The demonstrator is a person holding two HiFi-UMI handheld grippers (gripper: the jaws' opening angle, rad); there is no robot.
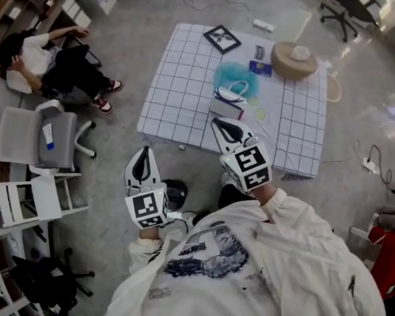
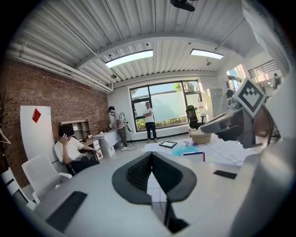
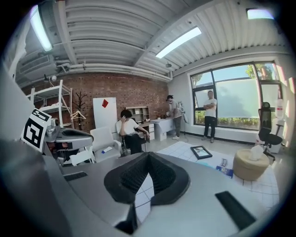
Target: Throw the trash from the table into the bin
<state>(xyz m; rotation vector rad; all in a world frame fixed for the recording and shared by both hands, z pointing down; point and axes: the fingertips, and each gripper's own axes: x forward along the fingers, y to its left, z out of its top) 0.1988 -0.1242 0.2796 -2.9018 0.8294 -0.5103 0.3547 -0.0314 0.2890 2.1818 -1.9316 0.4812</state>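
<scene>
Head view — trash (image 1: pixel 234 77) beyond both jaws

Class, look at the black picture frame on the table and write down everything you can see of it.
The picture frame is square, with a thin black rim around a pale picture whose dark figure is too small to make out. It lies flat on the white checked tablecloth, near the table's far left corner in the head view, turned at an angle to the edges. Nothing rests on it. A blue card lies apart to its right.
</scene>
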